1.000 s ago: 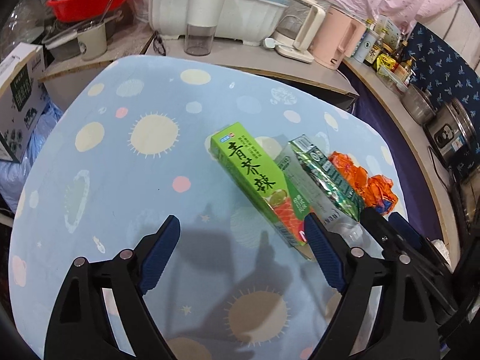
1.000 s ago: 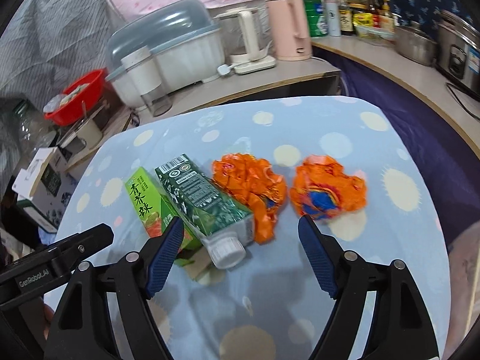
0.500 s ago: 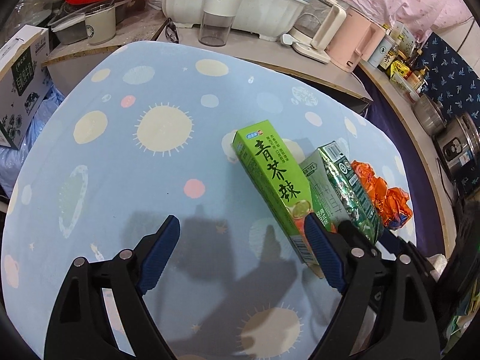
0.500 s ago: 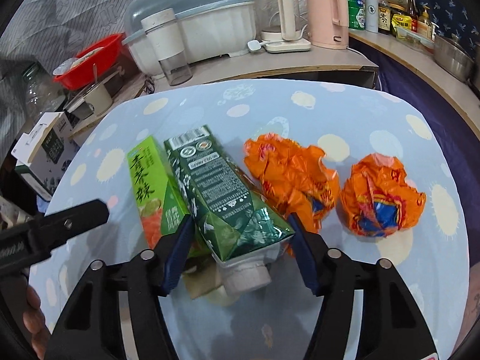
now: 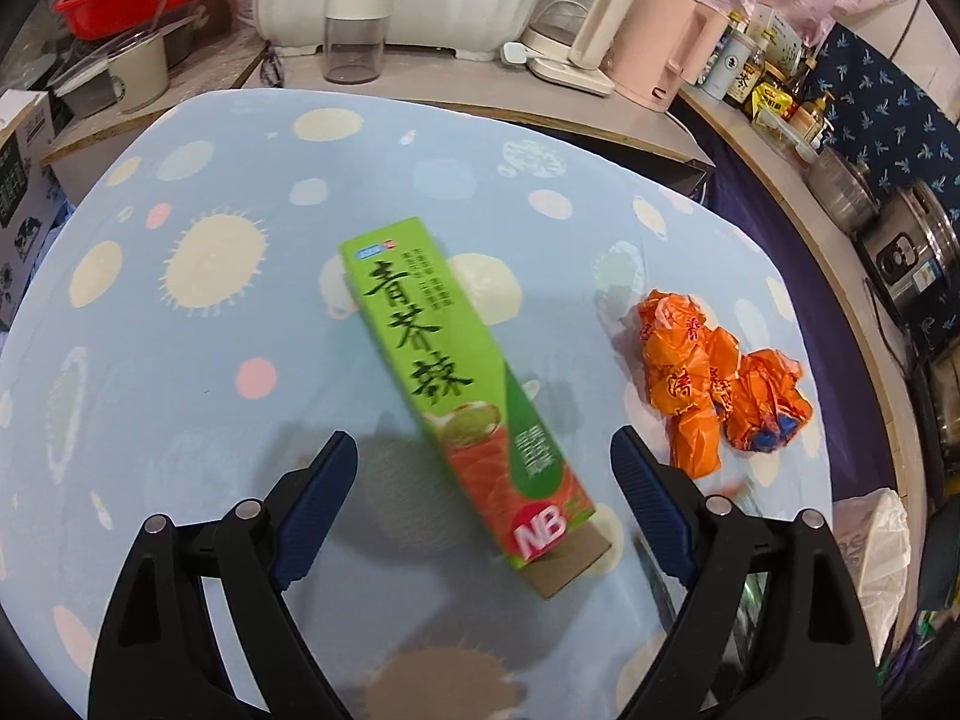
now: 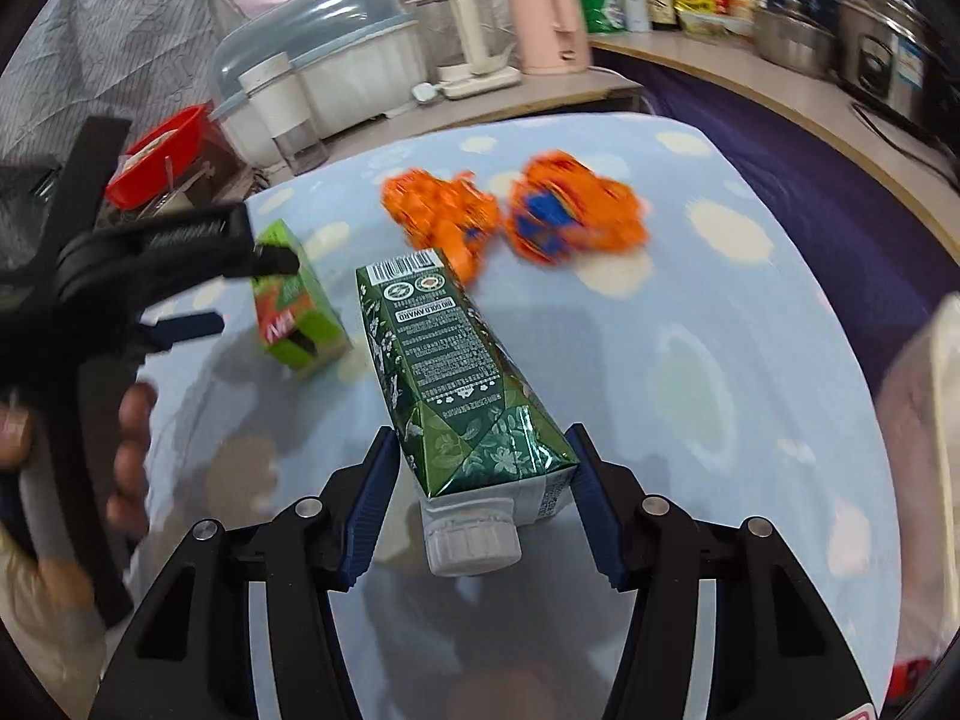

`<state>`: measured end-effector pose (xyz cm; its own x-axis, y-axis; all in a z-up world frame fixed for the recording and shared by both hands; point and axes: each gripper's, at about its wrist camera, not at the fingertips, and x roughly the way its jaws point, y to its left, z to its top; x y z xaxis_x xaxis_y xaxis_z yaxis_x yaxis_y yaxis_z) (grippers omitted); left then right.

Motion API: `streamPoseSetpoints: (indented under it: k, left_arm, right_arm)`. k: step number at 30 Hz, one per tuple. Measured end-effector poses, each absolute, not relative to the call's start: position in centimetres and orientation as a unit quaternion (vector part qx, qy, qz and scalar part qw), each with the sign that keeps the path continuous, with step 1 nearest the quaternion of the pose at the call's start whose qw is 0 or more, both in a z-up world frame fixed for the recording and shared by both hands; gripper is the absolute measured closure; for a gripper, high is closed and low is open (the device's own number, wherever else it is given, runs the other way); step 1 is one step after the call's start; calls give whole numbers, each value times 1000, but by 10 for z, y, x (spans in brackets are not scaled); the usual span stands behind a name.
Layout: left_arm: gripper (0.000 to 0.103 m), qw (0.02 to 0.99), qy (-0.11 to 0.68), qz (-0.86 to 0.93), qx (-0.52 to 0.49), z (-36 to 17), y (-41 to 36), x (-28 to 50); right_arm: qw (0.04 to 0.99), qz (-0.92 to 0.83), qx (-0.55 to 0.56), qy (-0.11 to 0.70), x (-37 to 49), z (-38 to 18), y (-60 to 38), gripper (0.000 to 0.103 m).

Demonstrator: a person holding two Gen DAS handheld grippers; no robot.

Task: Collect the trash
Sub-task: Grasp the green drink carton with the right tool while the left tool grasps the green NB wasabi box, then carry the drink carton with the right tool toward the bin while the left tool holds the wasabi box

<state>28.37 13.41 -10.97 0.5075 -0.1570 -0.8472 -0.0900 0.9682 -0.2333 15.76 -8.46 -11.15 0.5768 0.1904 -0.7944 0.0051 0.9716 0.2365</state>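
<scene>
Left wrist view: the left gripper has its jaws released and wide, and the near end of the box lies between them without touching either pad. The box is light green, printed with large dark Chinese characters and "NB" on a pink patch, and lies flat on the surface. Two orange wrappers lie well apart from the box on its right.

Right wrist view: the right gripper has its jaws closing on the dark green carton, both pads against its sides, white cap toward the camera. The carton's label reads "BIO GOLD AWARD" under a barcode. The box lies left of the carton, below the left gripper's black frame. This view alone shows the carton and the hand.
</scene>
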Motion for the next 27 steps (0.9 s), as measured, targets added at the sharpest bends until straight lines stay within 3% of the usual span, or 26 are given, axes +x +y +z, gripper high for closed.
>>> streamPoseSetpoints:
  k: [5, 9, 15, 27]
  left_arm:
    - [22, 860, 500, 8, -99, -124, 121, 298]
    - [43, 859, 506, 13, -77, -130, 116, 297]
    - [63, 859, 508, 0, -56, -128, 111, 283]
    - [66, 863, 503, -38, -33, -99, 89, 230]
  right_arm:
    - [881, 30, 108, 459, 136, -111, -99, 49]
    - [880, 21, 118, 460, 127, -112, -108, 49]
    - [880, 14, 130, 456, 117, -110, -117, 49]
    - [896, -14, 148, 419, 87, -79, -141, 52]
